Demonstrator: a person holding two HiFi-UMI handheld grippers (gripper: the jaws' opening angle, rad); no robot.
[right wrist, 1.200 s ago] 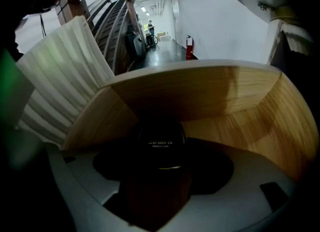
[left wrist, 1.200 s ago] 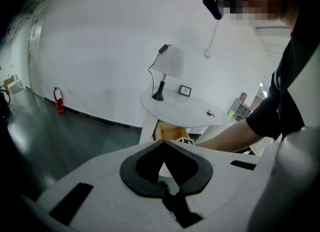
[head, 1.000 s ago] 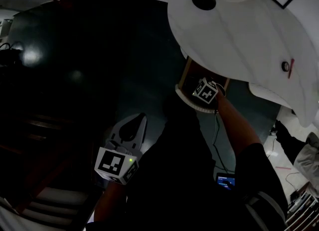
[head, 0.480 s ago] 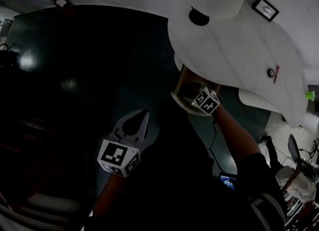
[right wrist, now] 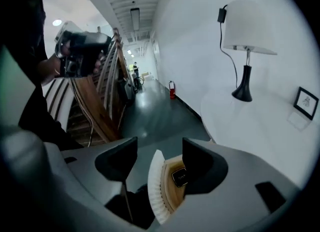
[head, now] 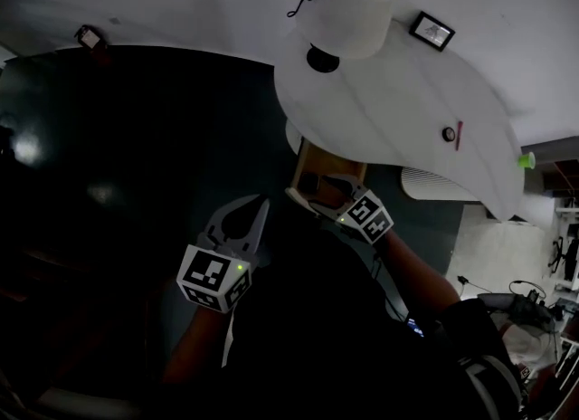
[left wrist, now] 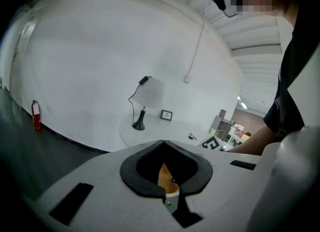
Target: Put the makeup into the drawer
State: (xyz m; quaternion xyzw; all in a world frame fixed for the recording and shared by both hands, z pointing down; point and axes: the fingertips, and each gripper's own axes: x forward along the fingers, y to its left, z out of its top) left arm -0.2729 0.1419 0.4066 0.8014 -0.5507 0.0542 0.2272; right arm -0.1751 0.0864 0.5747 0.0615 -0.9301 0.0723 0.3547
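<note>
The right gripper [right wrist: 159, 152] has its jaws wide apart, and nothing is pinched between them. Looking down through the gap, you see the drawer [right wrist: 172, 191] pulled out below it. The drawer has a white front and is wood inside.

The makeup [right wrist: 180, 177] seems to be the small dark flat thing with a pale label lying in the drawer. It sits right by the edge of one jaw, and part of it is hidden behind that jaw. It is too small to be sure what it is. The pads do not squeeze it.

The left gripper [left wrist: 162, 143] is closed tight, with its tips meeting, and it holds nothing. A bit of brown shows through the little hole between its closed jaws, but I cannot tell what it is. In the head view it is off to the left of the right gripper, over the dark floor [head: 127, 156].

The head view is very dark. There the right gripper covers the inside of the drawer.

Past the right gripper is a white table [head: 389, 101] with a lamp [head: 348, 11] on it. Farther along the table lie a small round thing [head: 447, 134] and a red stick [head: 459, 135]. Both are too tiny to name.
</note>
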